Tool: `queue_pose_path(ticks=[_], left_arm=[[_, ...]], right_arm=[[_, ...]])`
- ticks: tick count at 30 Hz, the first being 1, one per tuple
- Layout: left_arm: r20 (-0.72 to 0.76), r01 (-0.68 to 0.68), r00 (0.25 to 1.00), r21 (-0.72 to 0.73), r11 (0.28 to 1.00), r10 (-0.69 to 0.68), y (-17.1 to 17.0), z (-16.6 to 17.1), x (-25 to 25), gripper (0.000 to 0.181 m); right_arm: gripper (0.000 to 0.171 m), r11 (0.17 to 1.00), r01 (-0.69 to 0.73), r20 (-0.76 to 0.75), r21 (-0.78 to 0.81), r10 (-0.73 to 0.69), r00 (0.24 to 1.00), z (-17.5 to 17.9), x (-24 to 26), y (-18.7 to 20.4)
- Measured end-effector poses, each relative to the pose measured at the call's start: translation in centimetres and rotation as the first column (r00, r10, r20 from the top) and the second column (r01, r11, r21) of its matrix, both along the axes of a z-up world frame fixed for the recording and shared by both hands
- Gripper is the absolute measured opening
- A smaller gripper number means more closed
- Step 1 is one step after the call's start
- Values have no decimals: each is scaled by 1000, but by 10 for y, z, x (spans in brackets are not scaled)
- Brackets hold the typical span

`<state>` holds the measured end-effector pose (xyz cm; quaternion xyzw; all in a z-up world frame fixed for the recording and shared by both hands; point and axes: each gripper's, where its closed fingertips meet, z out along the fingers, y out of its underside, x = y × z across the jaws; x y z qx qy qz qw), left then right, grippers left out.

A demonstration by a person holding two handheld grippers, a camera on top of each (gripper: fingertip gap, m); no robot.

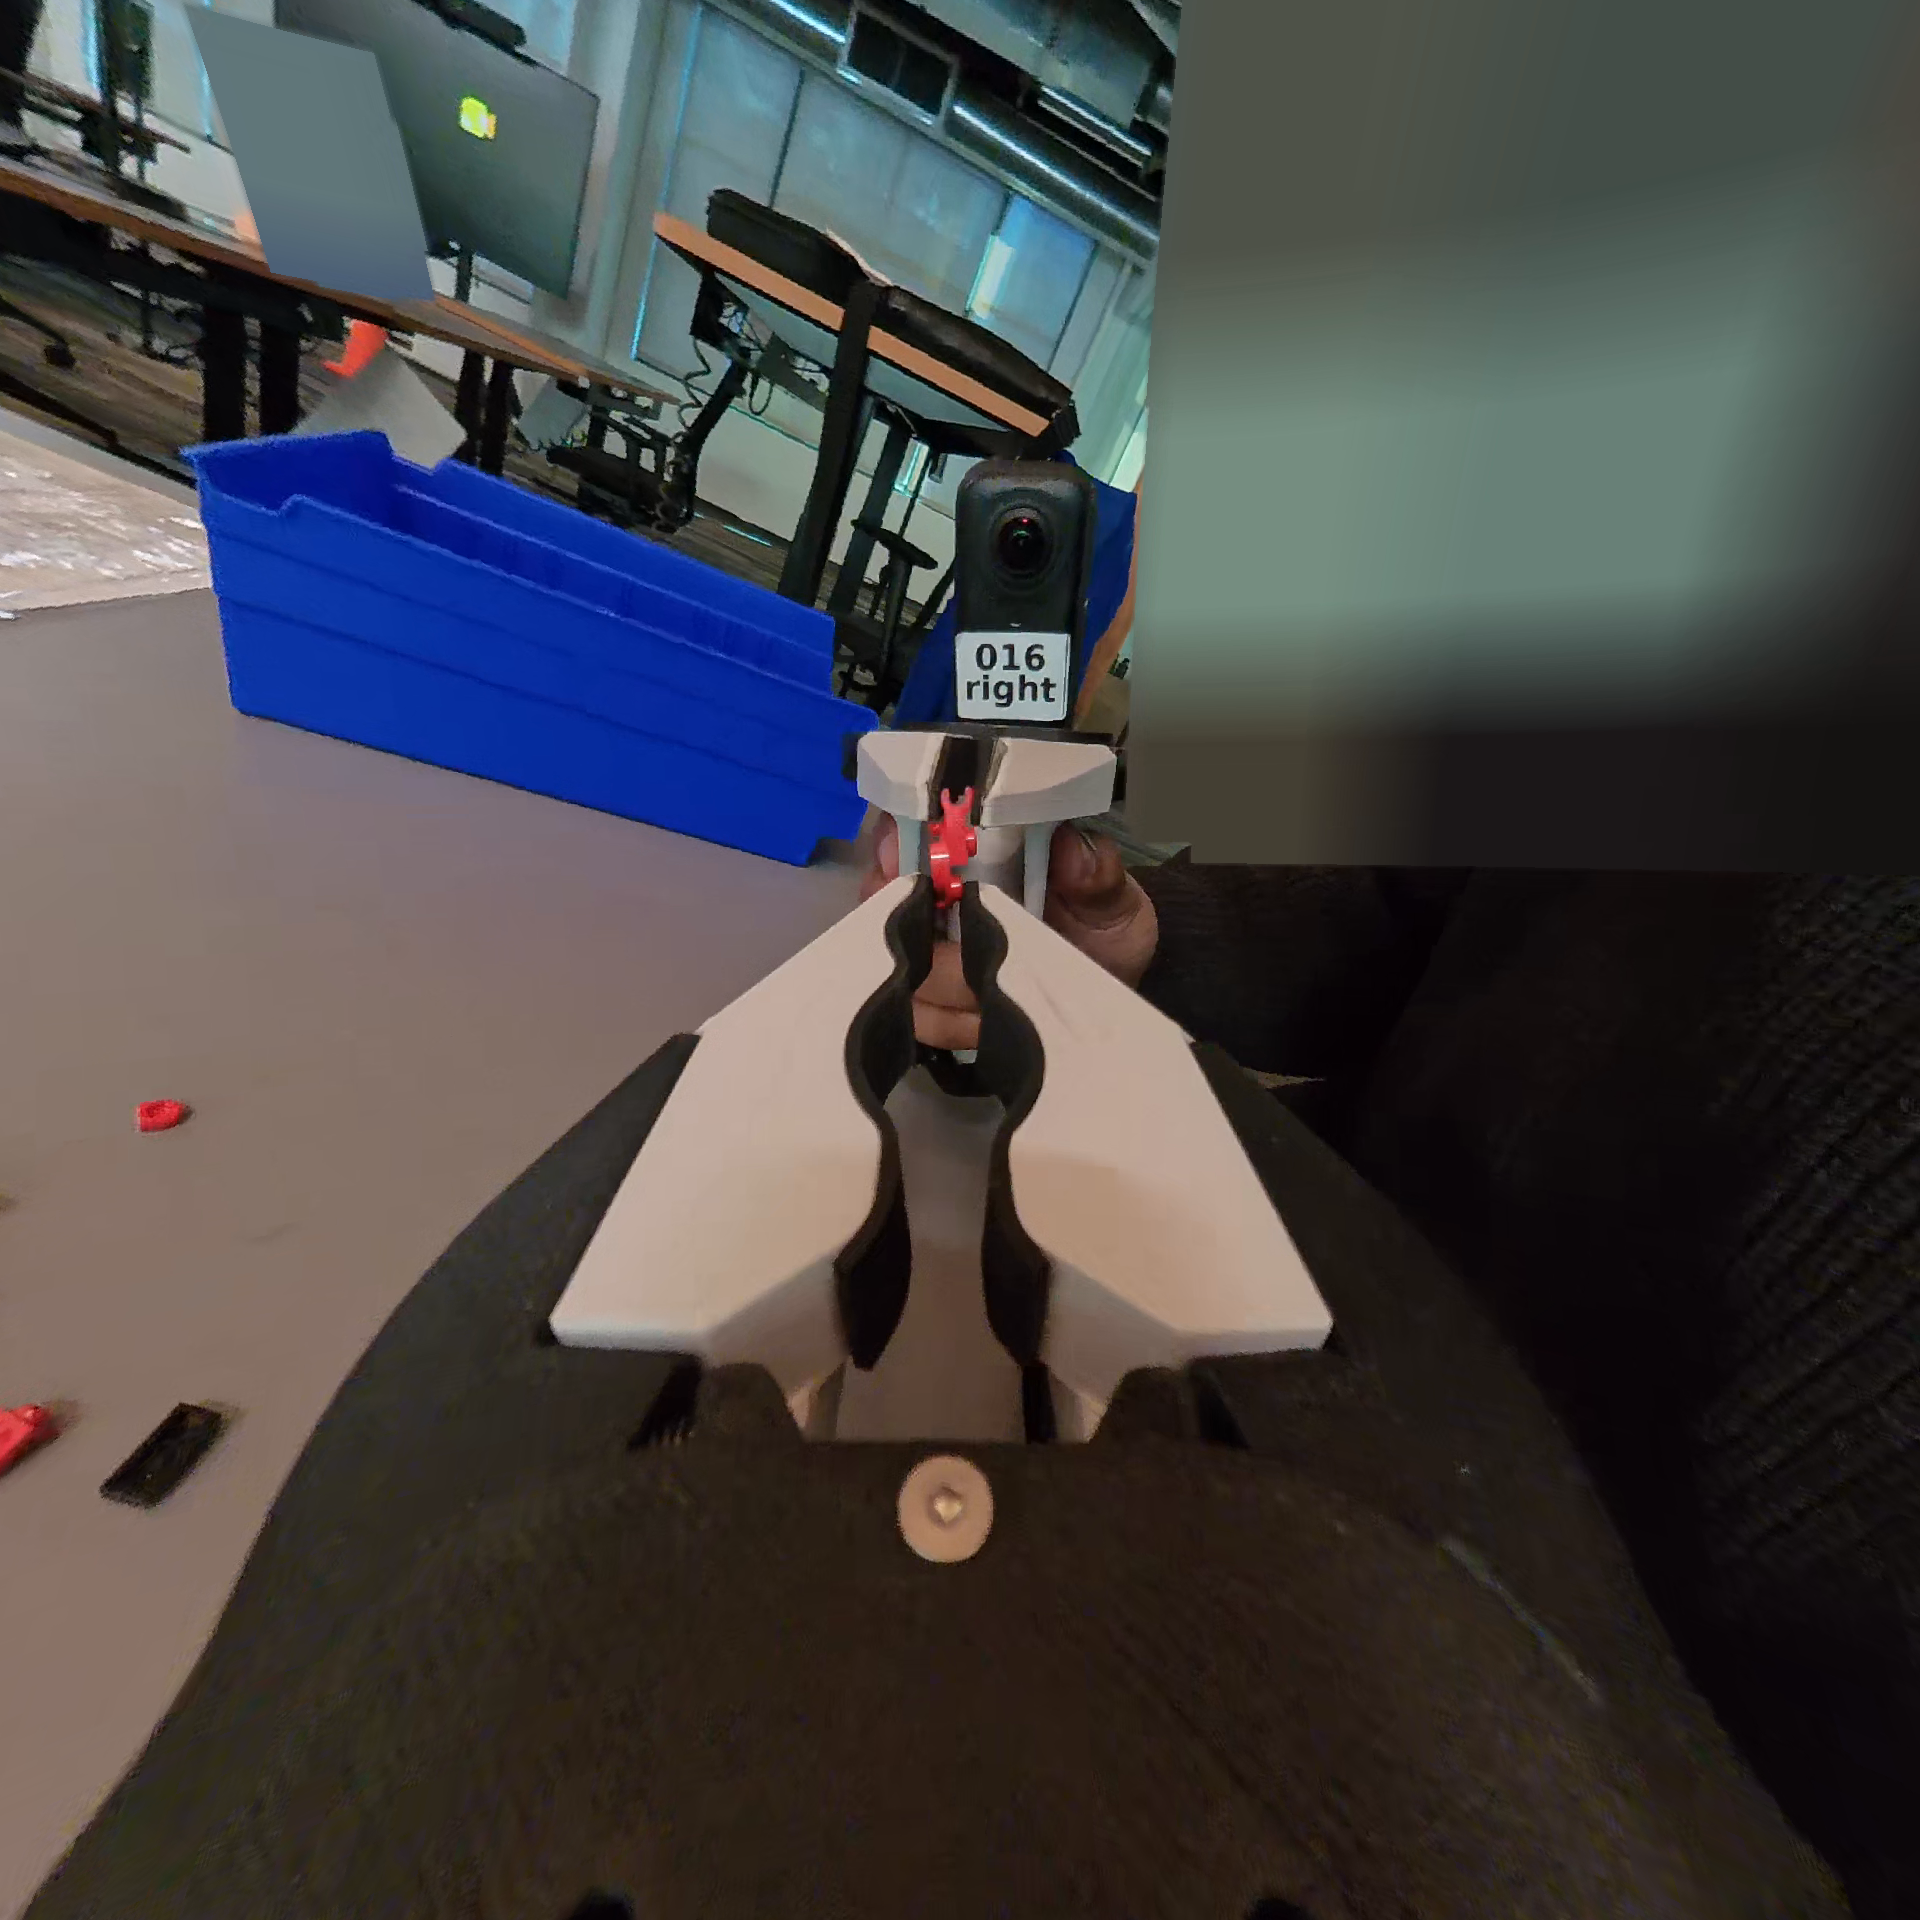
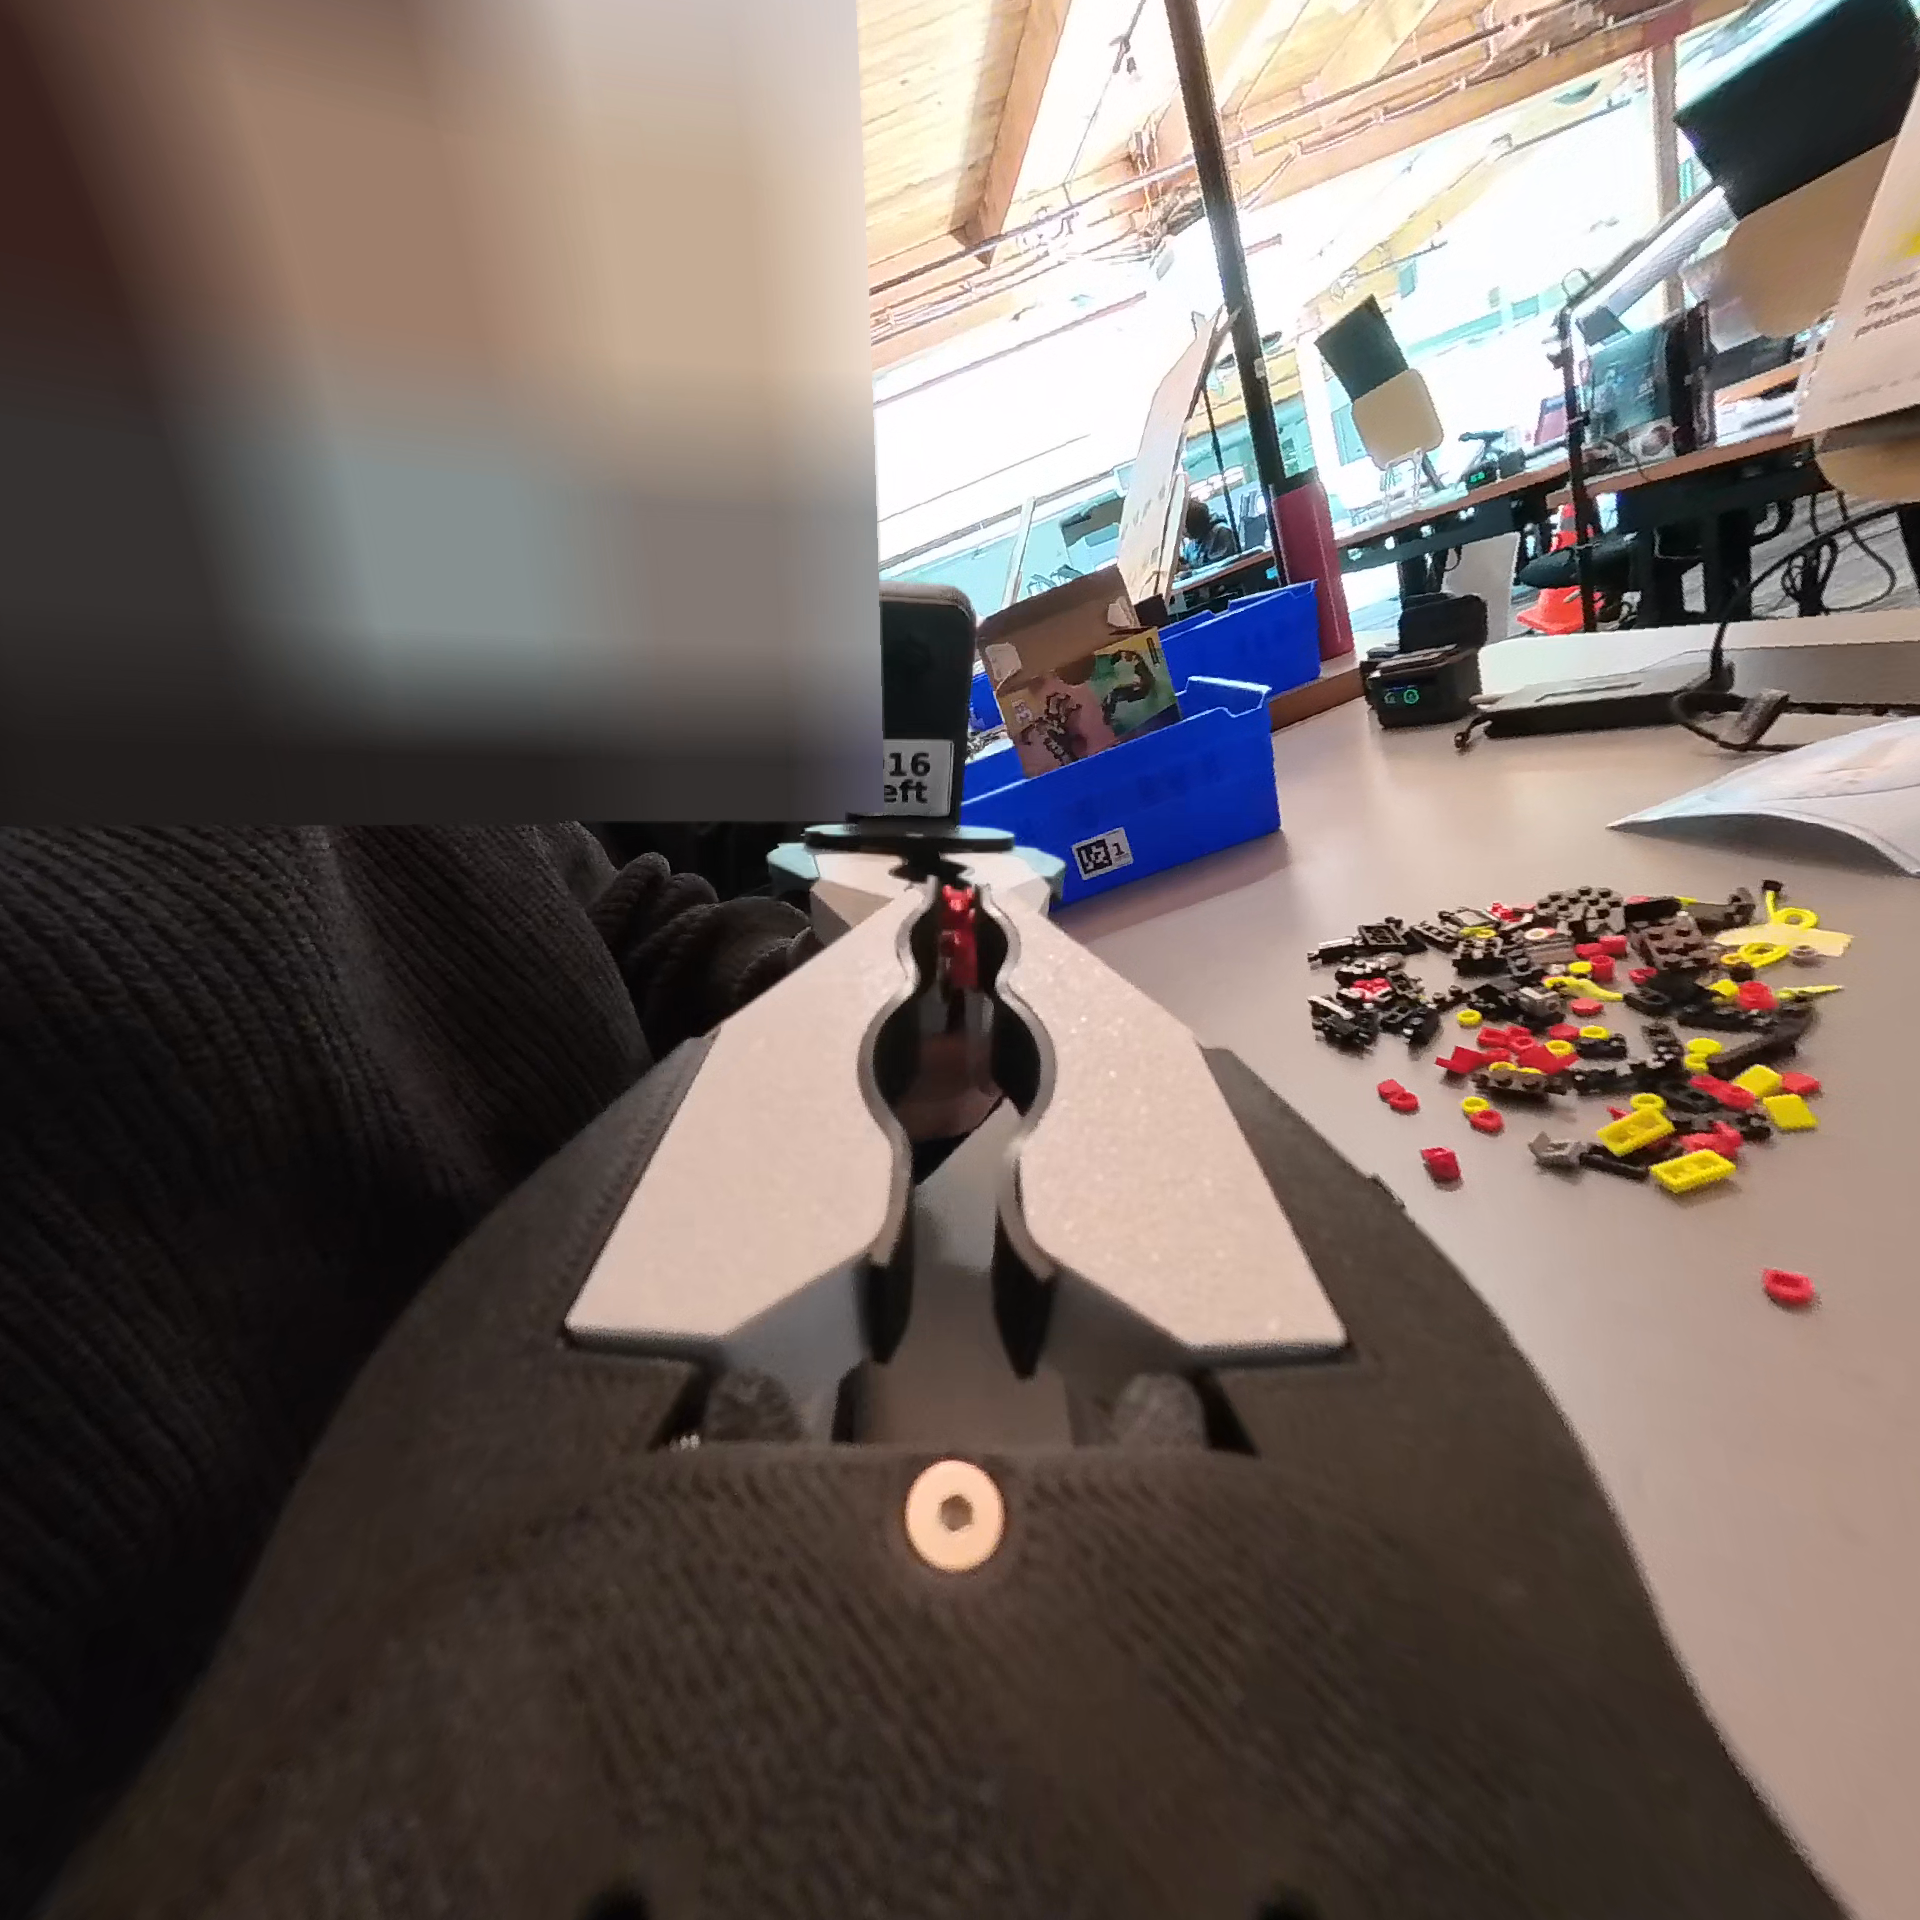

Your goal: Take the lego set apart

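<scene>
Two grippers meet tip to tip above the bench [image 2: 1455, 1351]: our left gripper [image 1: 948, 902] and right gripper [image 2: 951, 914] both clamp one small red piece [image 1: 951, 844], its long axis upright toward 12 o'clock between the narrow jaws.

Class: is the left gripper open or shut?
Shut: the left gripper has its fingertips closed on a small red lego piece, which the right gripper also pinches.

The left gripper [image 1: 948, 902] and right gripper [image 2: 951, 914] each have white fingers with black inner pads on a black body; the lego piece [image 1: 950, 844] between them is red. The bench [image 1: 416, 987] is grey, the bin [image 1: 499, 623] blue. The loose lego pile [image 2: 1579, 1039] mixes black, red and yellow.
</scene>
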<state>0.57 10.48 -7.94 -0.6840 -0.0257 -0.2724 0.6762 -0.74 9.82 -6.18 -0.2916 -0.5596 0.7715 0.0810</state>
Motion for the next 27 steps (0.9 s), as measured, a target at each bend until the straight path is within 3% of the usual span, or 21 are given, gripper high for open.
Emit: queue_pose_path(ticks=[2,5,7,11,15,19,22,24,25,27], left_arm=[[49,-17,999,-35,999,18,4,-7,-6,1],[320,-7,946,-139,990,52,14,-20,-19,2],[416,20,908,-178,984,57,18,-29,-21,2],[310,-40,944,-226,973,111,20,-36,-27,3],[302,-42,946,-236,971,115,21,-39,-29,3],[248,-23,966,-218,976,78,20,-35,-22,3],[274,-1,960,-204,979,59,18,-33,-21,2],[273,-64,953,-237,970,129,18,-40,-35,0],[290,-52,949,-243,969,123,18,-44,-40,0],[265,-50,958,-226,973,111,14,-41,-43,0]], right_arm=[[4,1000,16,56,-9,-15,998,-7,-7,3],[4,998,64,139,-4,-63,988,-20,-18,10],[4,997,67,167,50,-75,983,-30,-20,13],[4,994,74,184,75,-86,979,-34,-24,15],[4,994,60,181,96,-76,981,-37,-25,15],[4,999,-17,169,44,9,986,-30,-16,13],[3,993,-42,129,112,28,991,-28,-11,9],[0,979,-166,85,114,157,984,-18,8,-12],[0,966,-190,61,175,182,982,-19,14,-27],[0,919,-76,-37,386,98,995,-27,8,-27]])
